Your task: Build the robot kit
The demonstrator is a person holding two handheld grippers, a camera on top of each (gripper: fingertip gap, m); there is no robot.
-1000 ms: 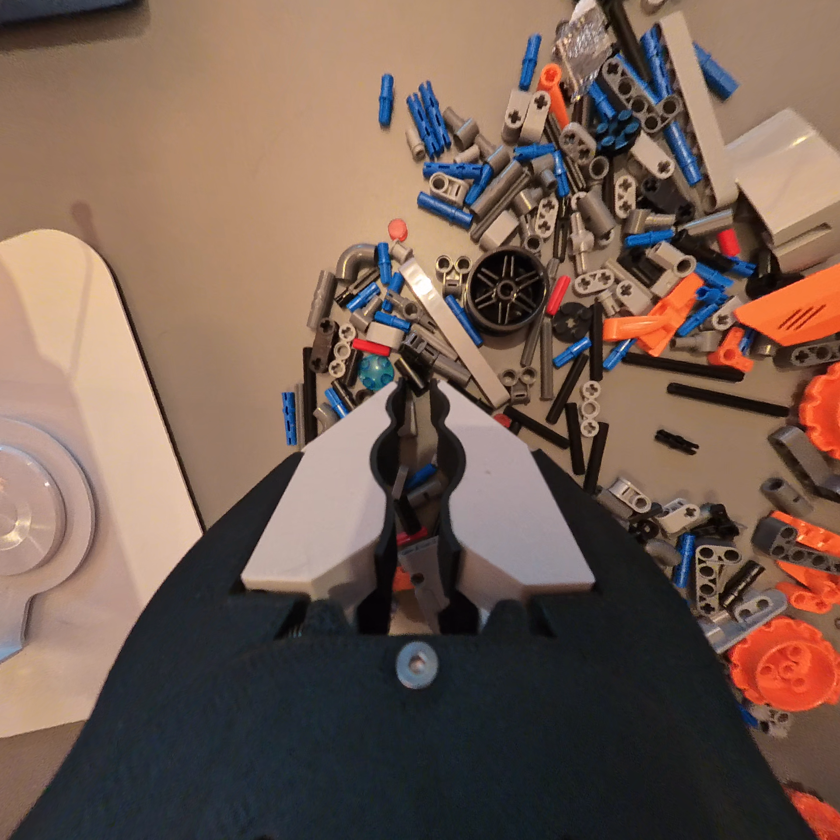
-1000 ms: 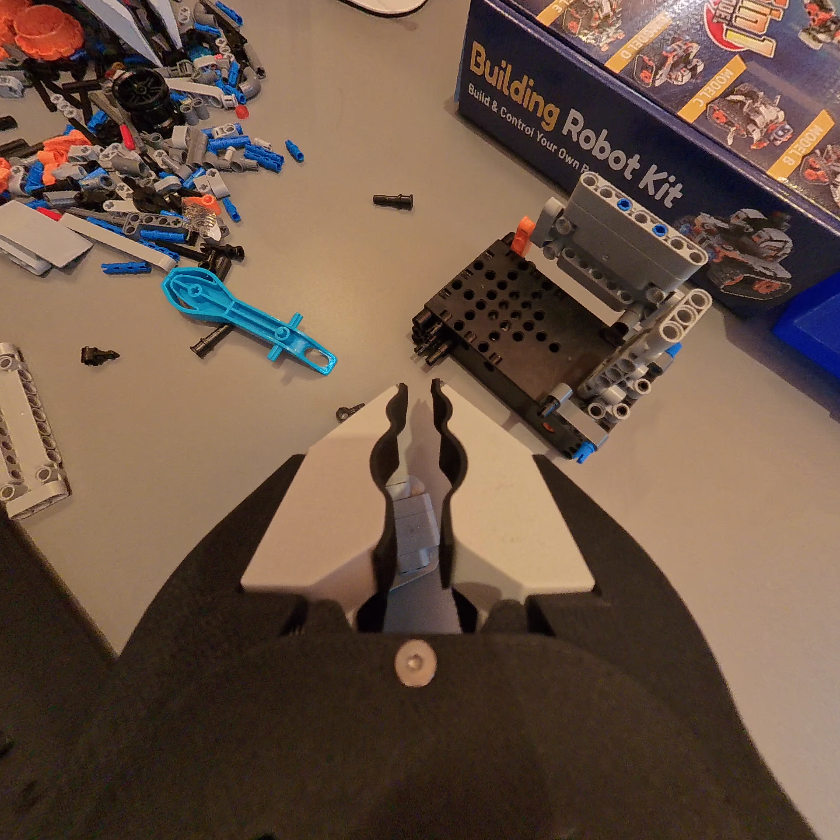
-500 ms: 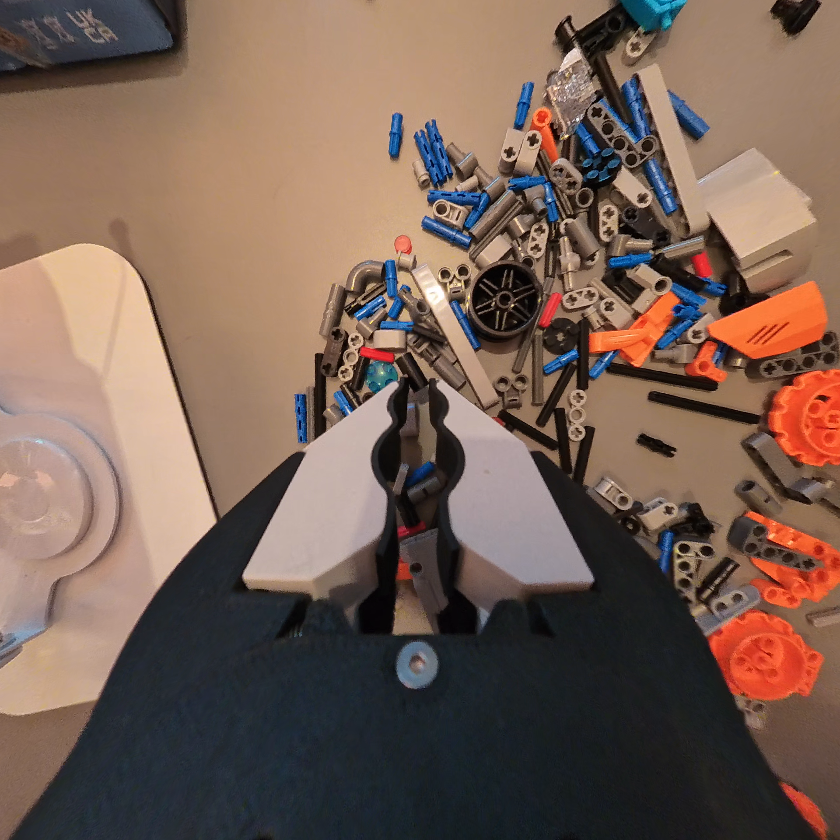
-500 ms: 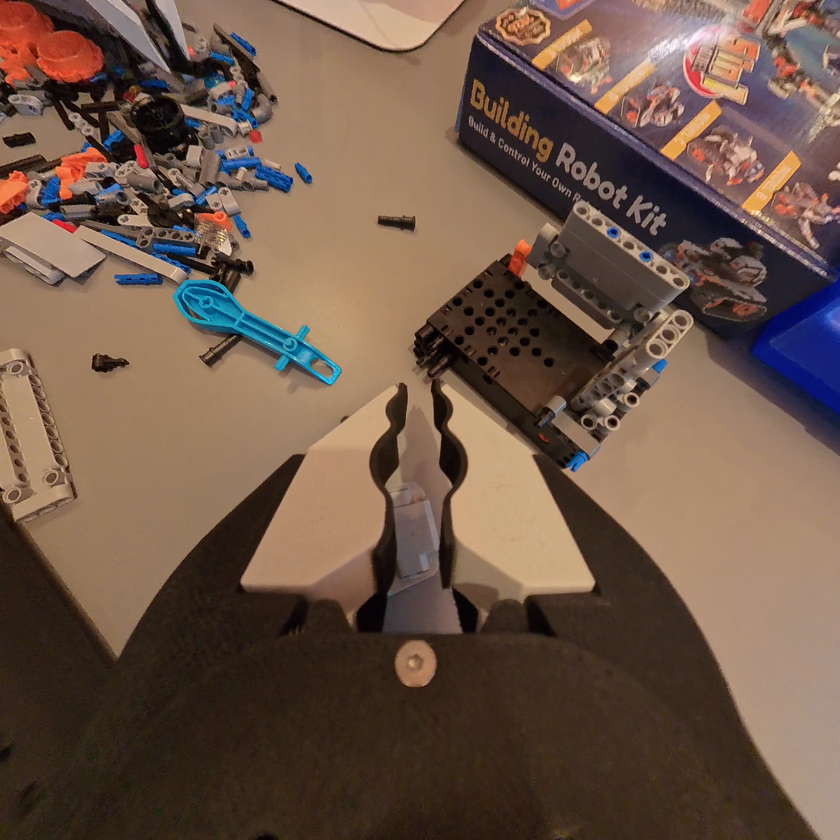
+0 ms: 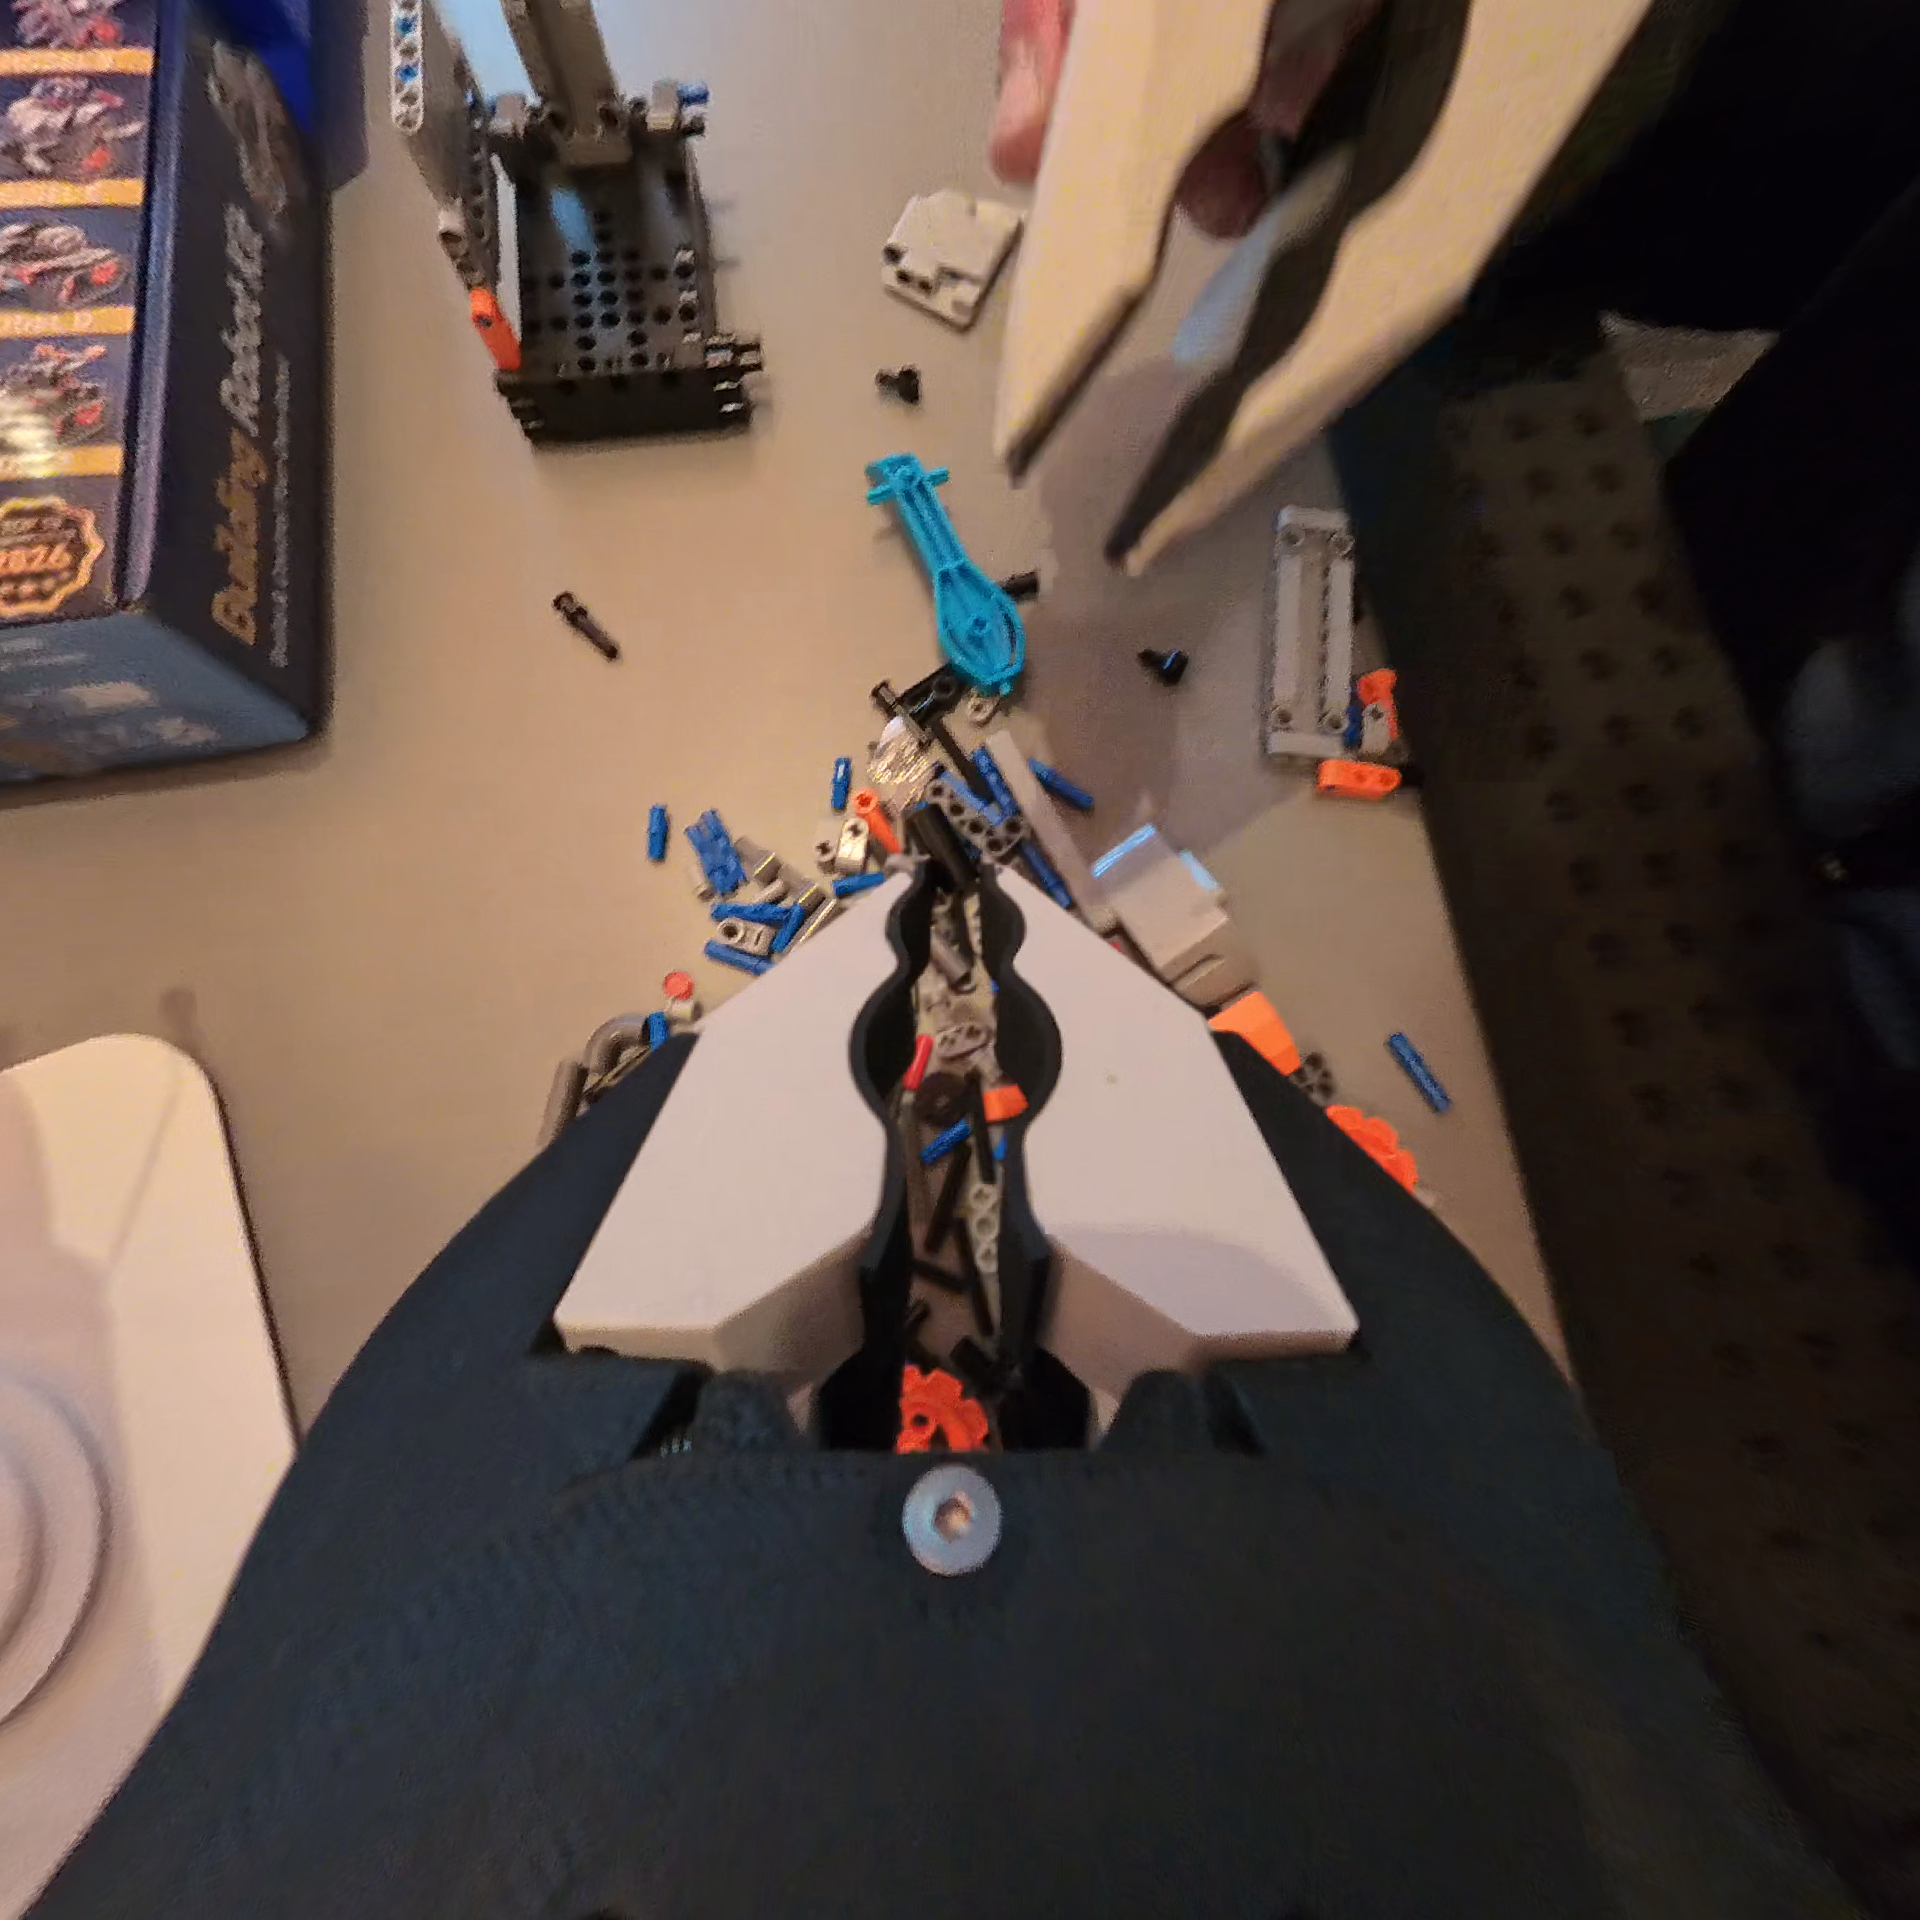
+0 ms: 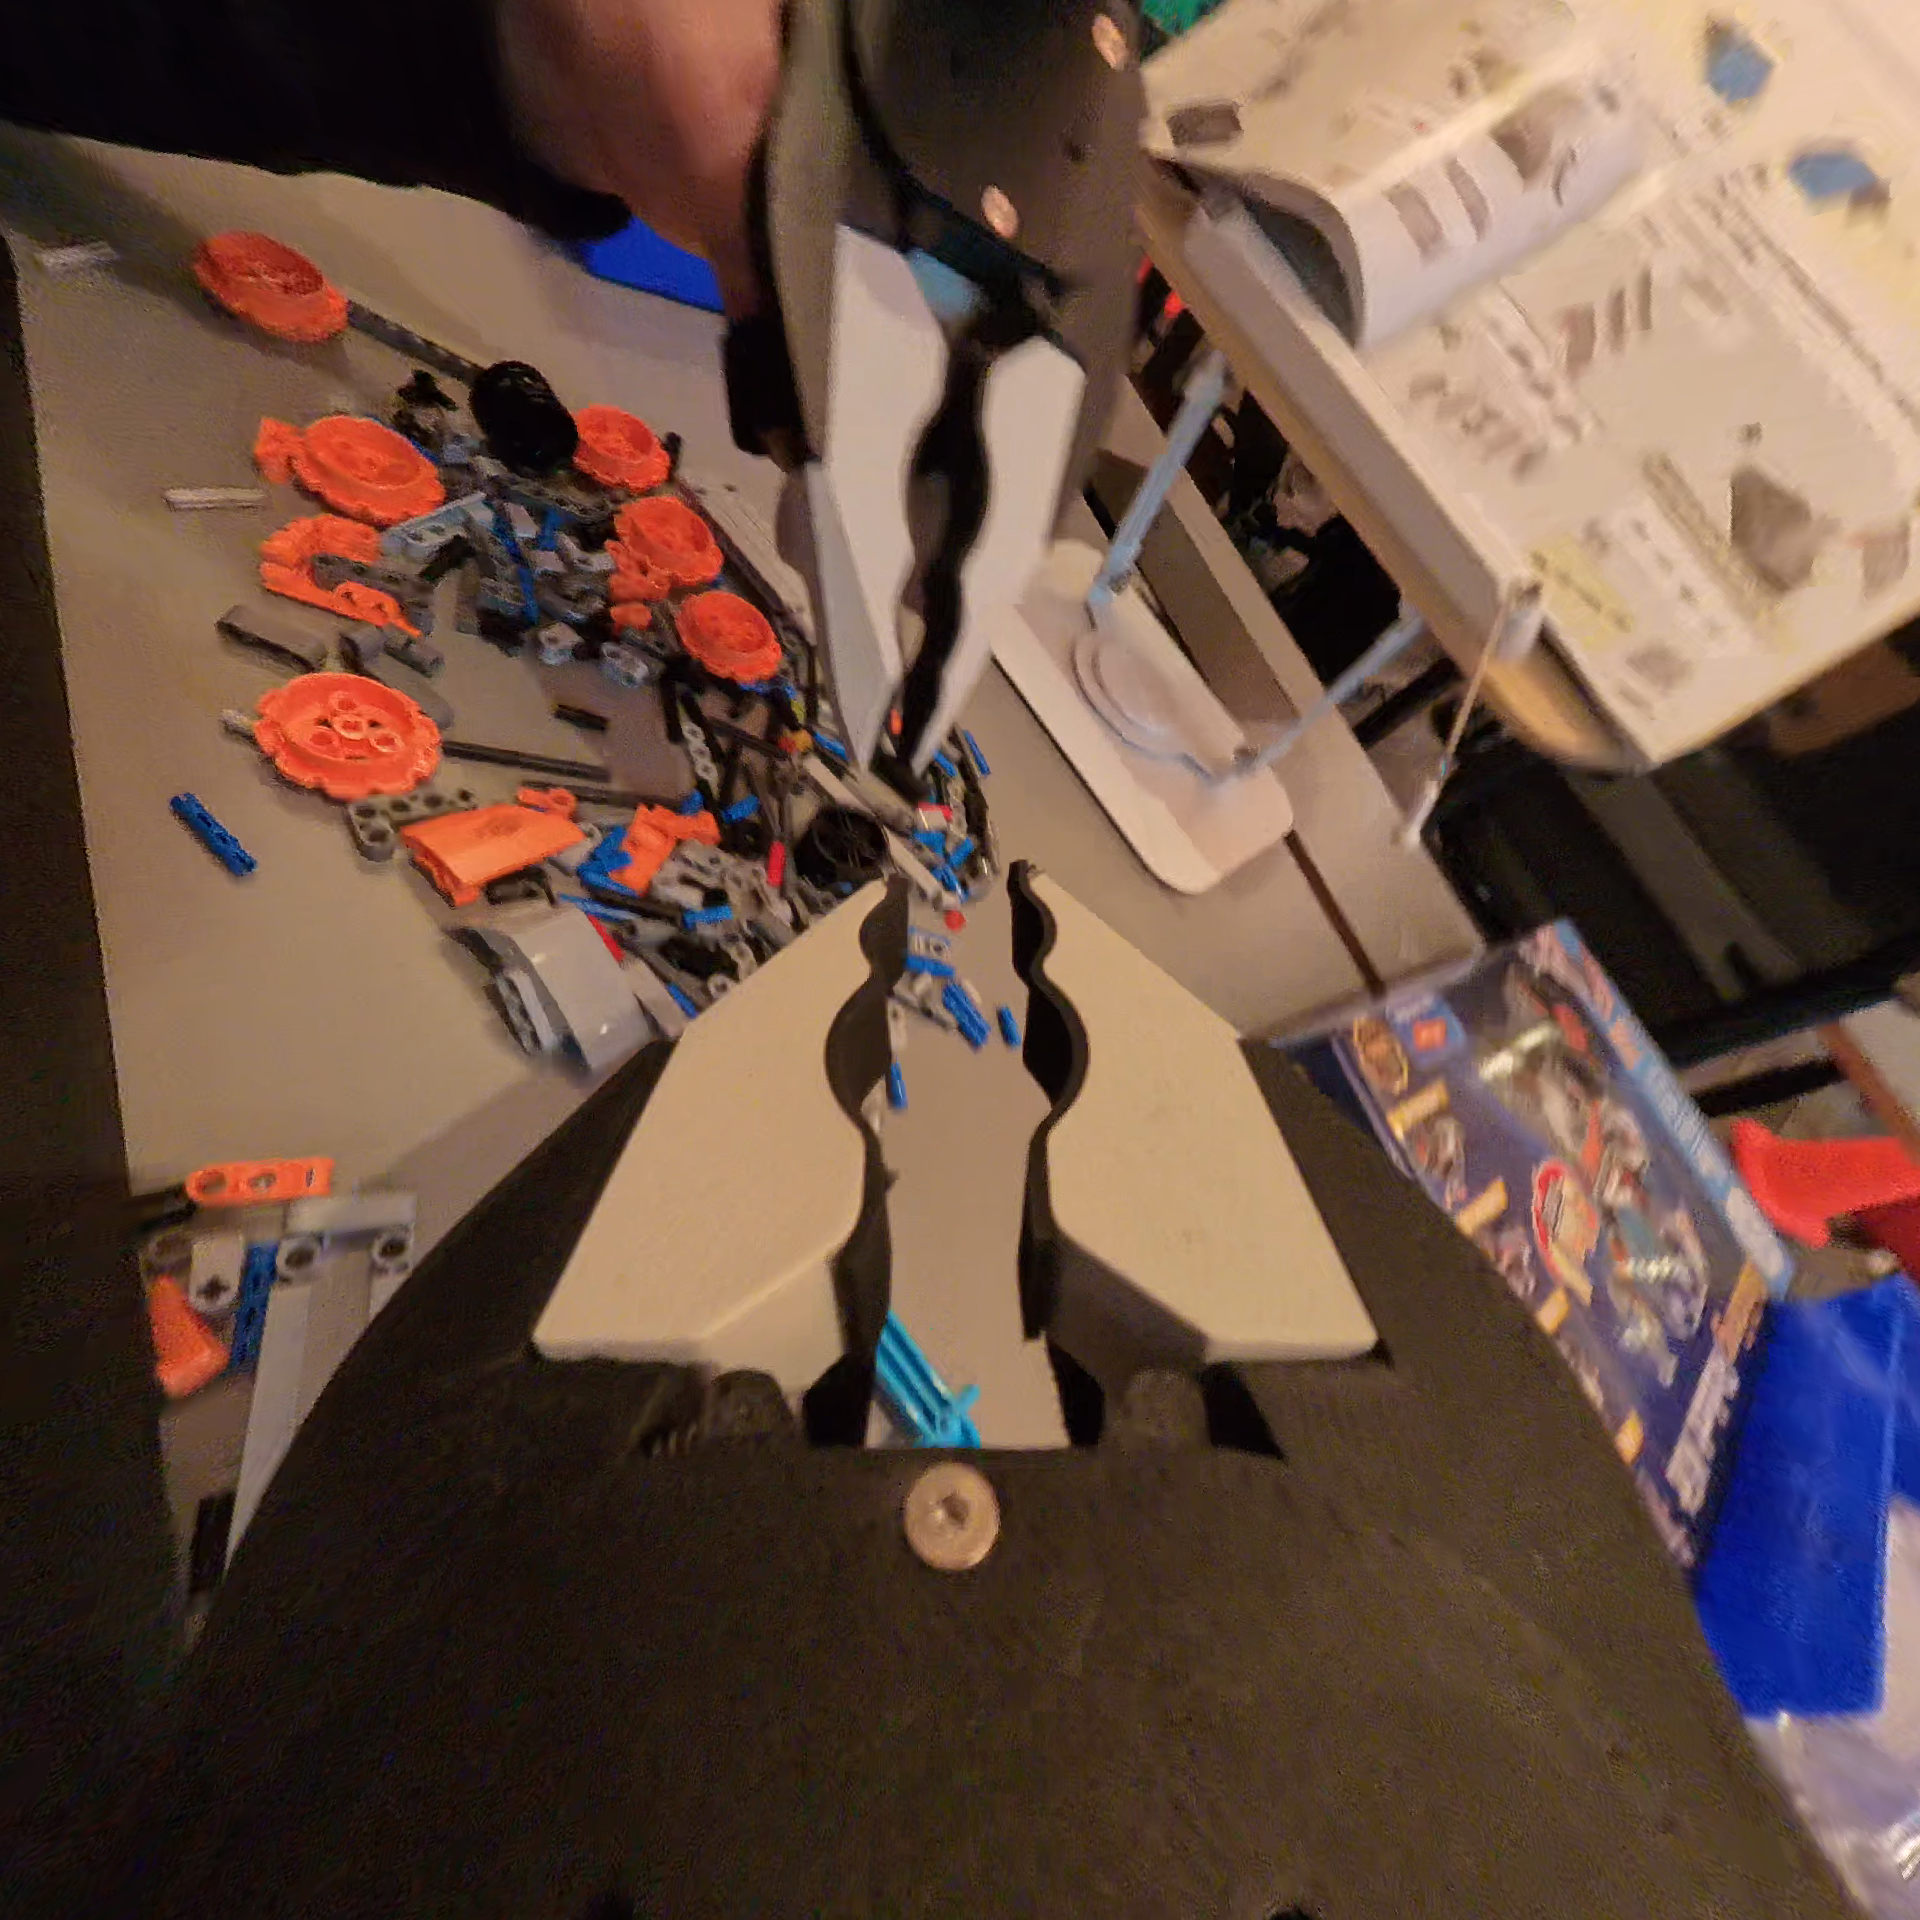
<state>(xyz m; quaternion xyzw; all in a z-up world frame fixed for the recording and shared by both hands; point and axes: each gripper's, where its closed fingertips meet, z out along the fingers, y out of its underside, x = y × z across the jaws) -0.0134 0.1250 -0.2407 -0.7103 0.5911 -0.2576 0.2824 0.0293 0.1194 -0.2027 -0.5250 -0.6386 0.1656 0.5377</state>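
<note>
My left gripper point(image 5: 951, 878) points down into a pile of small blue, grey, black and orange building parts point(image 5: 743, 930). Its jaws are nearly closed, with a thin gap. A short black pin point(image 5: 937, 836) sits right at the tips; I cannot tell if it is gripped. The right wrist view shows the left gripper point(image 6: 896, 764) from the front, tips in the pile point(image 6: 623, 623), held by a hand point(image 6: 644, 135). My right gripper point(image 6: 956, 883) hovers above the near edge of the pile, jaws a little apart and empty. It shows blurred in the left wrist view point(image 5: 1070, 514).
A cyan tool point(image 5: 961, 592) lies beyond the pile. A black perforated assembly point(image 5: 613, 301) and a dark blue box point(image 5: 156, 416) stand farther off. Orange wheels point(image 6: 348, 732), a grey frame point(image 5: 1309, 634), a white stand base point(image 6: 1143, 707) with a booklet point(image 6: 1558, 312). Table edge and carpet point(image 5: 1662, 1039) at right. The right tips stand about 20 centimeters off the black perforated assembly point(image 5: 613, 301).
Both views have swung sharply. My left gripper has tilted and its tips have gone down into the pile. My right gripper has left the black assembly, come over the pile and opened slightly.
</note>
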